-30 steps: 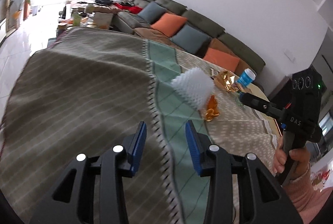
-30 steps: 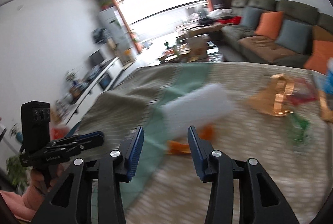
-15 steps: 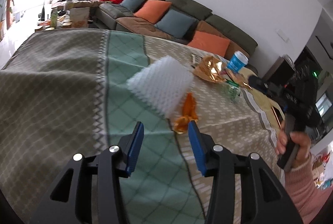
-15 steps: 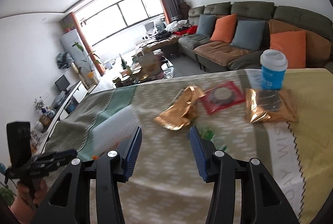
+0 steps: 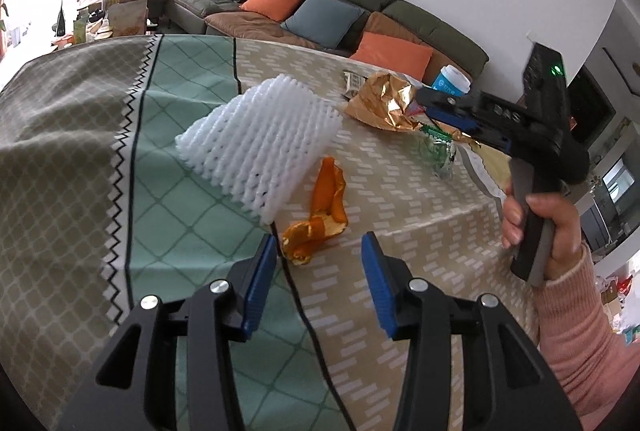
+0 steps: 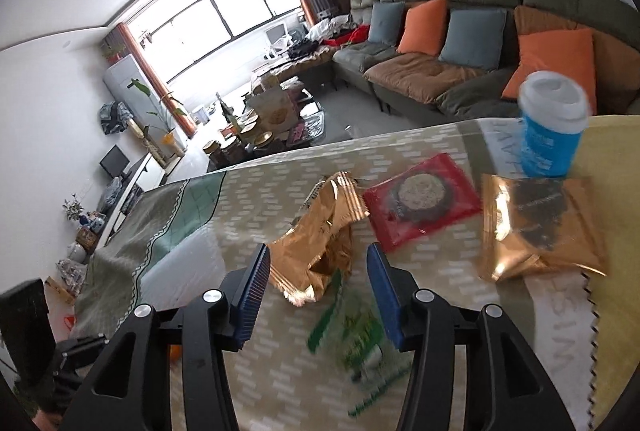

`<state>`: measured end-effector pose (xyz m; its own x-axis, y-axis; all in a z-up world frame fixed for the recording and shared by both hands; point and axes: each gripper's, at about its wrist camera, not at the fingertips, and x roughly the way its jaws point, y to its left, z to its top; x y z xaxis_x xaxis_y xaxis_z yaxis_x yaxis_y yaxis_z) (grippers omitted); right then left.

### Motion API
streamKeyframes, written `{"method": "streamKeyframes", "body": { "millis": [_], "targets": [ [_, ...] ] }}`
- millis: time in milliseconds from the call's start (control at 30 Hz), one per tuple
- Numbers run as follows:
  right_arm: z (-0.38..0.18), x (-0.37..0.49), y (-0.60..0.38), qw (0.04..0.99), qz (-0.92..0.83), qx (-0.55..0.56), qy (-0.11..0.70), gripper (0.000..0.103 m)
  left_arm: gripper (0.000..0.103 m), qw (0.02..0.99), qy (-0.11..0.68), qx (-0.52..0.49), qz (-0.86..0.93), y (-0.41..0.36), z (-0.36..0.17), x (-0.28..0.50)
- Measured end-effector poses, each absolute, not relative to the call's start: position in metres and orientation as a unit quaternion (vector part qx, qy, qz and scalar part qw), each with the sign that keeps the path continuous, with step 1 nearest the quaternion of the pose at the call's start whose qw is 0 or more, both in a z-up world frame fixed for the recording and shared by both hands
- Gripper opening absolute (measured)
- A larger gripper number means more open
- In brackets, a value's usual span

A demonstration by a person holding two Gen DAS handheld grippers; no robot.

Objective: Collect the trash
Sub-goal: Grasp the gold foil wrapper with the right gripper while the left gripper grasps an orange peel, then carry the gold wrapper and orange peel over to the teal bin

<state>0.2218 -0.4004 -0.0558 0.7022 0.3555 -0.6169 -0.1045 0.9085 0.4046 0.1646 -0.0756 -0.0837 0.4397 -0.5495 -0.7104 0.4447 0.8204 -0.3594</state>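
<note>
Left gripper (image 5: 318, 263) hangs released over the orange peel (image 5: 320, 215) mid-tabletop, lined up to pinch it. Right gripper (image 6: 318, 275), also empty-jawed, frames the gold wrapper (image 6: 320, 231), probably next.

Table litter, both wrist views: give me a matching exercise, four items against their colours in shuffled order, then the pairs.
Items:
1. foam fruit net
2. peel
3. lidded paper cup
4. flat square wrapper

Colours:
A. blue with a white lid
B. red
C. white
D. orange

Pairs: 1-C, 2-D, 3-A, 4-B
</note>
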Motion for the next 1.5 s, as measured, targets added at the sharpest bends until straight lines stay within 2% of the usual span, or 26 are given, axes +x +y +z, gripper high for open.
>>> {"method": "streamKeyframes", "body": {
  "millis": [67, 167, 233, 267, 300, 333, 500, 867, 1100, 1500],
  "targets": [
    [-0.059, 0.228, -0.399, 0.902, 0.130, 0.178, 0.370, 0.050, 0.044, 0.845, 0.444, -0.061, -0.294, -0.078, -0.085, 0.168],
    [-0.063, 0.237, -0.398, 0.894, 0.140, 0.190, 0.380, 0.042, 0.040, 0.843, 0.448, -0.060, -0.293, -0.080, -0.087, 0.171],
    [-0.066, 0.239, -0.398, 0.891, 0.145, 0.195, 0.384, 0.028, 0.029, 0.841, 0.451, -0.060, -0.293, -0.080, -0.088, 0.172],
    [-0.067, 0.240, -0.397, 0.891, 0.145, 0.195, 0.385, 0.023, 0.027, 0.840, 0.452, -0.062, -0.294, -0.080, -0.089, 0.172],
    [-0.067, 0.240, -0.397, 0.890, 0.145, 0.194, 0.385, 0.015, 0.025, 0.840, 0.452, -0.063, -0.295, -0.080, -0.089, 0.172],
    [-0.067, 0.239, -0.397, 0.891, 0.145, 0.195, 0.384, 0.008, 0.019, 0.839, 0.452, -0.063, -0.295, -0.079, -0.089, 0.172],
    [-0.061, 0.236, -0.391, 0.897, 0.150, 0.187, 0.372, 0.006, 0.015, 0.841, 0.445, -0.062, -0.301, -0.080, -0.088, 0.165],
    [-0.041, 0.204, -0.377, 0.911, 0.166, 0.178, 0.333, 0.006, 0.014, 0.852, 0.407, -0.076, -0.321, -0.066, -0.071, 0.134],
    [-0.025, 0.174, -0.367, 0.914, 0.192, 0.182, 0.306, 0.006, 0.014, 0.865, 0.386, -0.088, -0.309, -0.041, -0.062, 0.111],
    [-0.026, 0.139, -0.309, 0.894, 0.269, 0.179, 0.311, 0.006, 0.014, 0.892, 0.363, -0.098, -0.251, 0.017, -0.054, 0.078]
  ]
}}
